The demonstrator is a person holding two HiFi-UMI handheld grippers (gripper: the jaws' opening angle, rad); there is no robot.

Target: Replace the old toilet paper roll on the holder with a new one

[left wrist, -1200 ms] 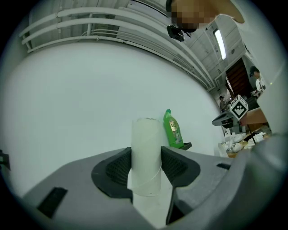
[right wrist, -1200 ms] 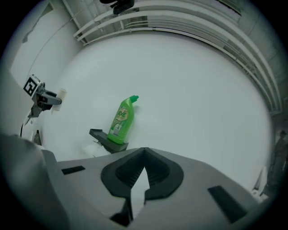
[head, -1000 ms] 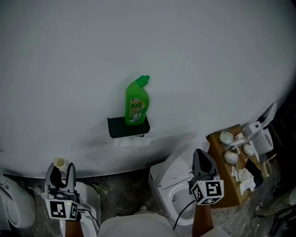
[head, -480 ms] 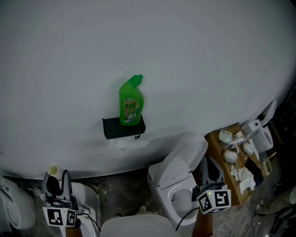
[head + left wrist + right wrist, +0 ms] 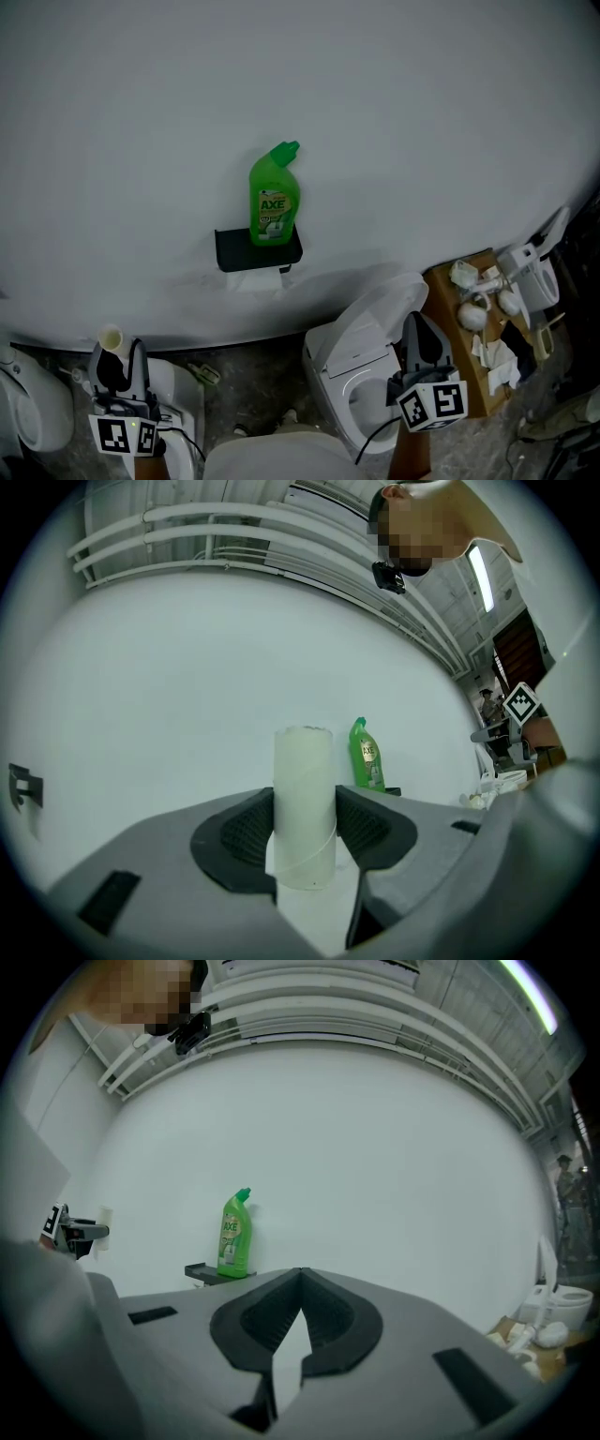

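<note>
Between the half-spread jaws of the left gripper [image 5: 302, 829], a bare cardboard tube [image 5: 304, 799] is clamped, its long axis upright and its open end pointing up. Right gripper [image 5: 300, 1288]: jaws fully together, holding nothing. The wall holder [image 5: 234, 251], well apart from both, carries a green bottle [image 5: 274, 197].

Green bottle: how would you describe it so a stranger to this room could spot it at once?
Look at the big white wall, then find the small black shelf fixed to it, above and left of the open toilet. The green bottle stands upright on that shelf, neck bent; it is the only bright green thing among white, grey and black neighbours.
</note>
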